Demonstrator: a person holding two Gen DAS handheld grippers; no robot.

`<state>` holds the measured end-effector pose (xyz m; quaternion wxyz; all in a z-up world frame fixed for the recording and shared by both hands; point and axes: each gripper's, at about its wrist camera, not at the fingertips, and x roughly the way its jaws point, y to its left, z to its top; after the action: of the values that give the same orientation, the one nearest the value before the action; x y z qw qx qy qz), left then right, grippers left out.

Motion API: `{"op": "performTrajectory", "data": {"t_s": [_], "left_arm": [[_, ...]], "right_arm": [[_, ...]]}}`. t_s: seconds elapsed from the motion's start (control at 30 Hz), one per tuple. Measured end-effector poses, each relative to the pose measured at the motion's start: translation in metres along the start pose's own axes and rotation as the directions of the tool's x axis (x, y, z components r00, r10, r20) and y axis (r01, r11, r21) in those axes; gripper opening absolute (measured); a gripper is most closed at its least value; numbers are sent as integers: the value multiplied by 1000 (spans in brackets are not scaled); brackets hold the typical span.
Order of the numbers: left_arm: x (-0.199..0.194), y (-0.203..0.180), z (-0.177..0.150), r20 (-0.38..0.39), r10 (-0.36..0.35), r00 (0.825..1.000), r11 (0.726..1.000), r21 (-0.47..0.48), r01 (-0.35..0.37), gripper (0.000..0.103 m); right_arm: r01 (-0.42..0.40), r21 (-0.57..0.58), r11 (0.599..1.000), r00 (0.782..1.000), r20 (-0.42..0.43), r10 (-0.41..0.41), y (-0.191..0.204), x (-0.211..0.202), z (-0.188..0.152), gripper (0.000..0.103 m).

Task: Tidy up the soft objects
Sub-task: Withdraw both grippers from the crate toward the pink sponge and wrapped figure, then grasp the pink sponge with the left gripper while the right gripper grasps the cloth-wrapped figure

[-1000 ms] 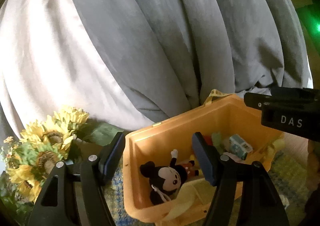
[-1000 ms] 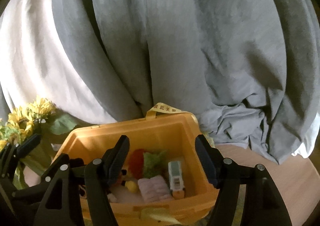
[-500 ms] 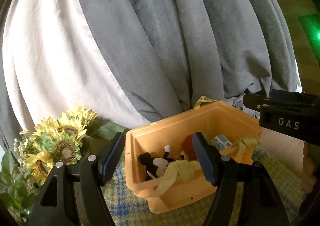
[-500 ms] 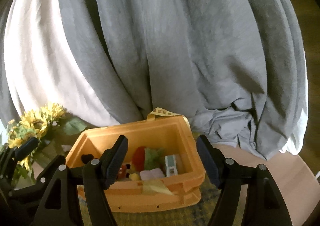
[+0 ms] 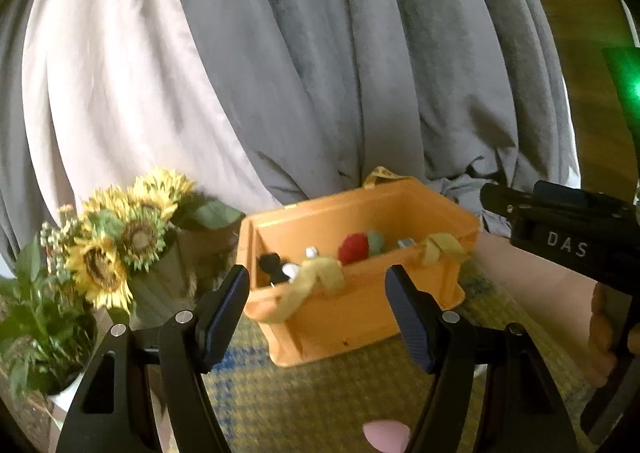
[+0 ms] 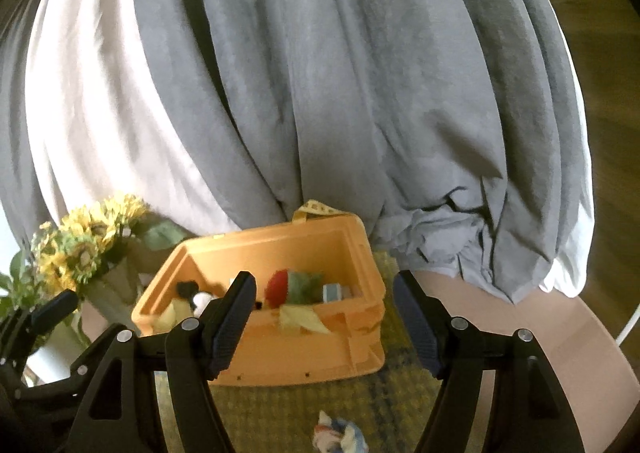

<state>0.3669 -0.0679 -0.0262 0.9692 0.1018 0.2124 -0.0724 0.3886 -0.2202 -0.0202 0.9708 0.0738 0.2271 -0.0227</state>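
Orange bin — plush toys heaped inside, yellow strap over rim — both grippers spread, empty.

Home: draped curtains, sunflower vase, woven mat.

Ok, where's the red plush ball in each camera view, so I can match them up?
Left wrist: red plush ball sits inside the orange bin, centre, slightly right.
Right wrist: red plush ball inside the bin, left of centre.
Shared landmark: sunflowers left of the bin.
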Motion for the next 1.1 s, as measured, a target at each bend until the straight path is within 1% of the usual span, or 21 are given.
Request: {"op": "performTrajectory", "data": {"t_s": [0.2,0.37,0.6,0.8,1.1], "left_arm": [[-9,-13,-17,-28,1,1000,1000,19,0,70],[-8,-21,-35,-80,-20,997,1000,14,21,71],[2,-32,-60,-165,-46,985,999,20,50,70],[12,-39,-79,-229,-73,971,997,21,80,70],[32,-43,-103,-328,-108,939,994,-8,111,70]], "right_arm": [[-11,-33,999,999,-46,10,-5,-5,-16,72],[-28,-60,998,994,-103,22,-9,-4,-35,72],[-38,-84,996,983,-184,22,-13,3,-63,72],[-51,-108,993,969,-246,23,-16,11,-82,72],[-71,-128,989,949,-315,27,-17,28,-103,72]]}}
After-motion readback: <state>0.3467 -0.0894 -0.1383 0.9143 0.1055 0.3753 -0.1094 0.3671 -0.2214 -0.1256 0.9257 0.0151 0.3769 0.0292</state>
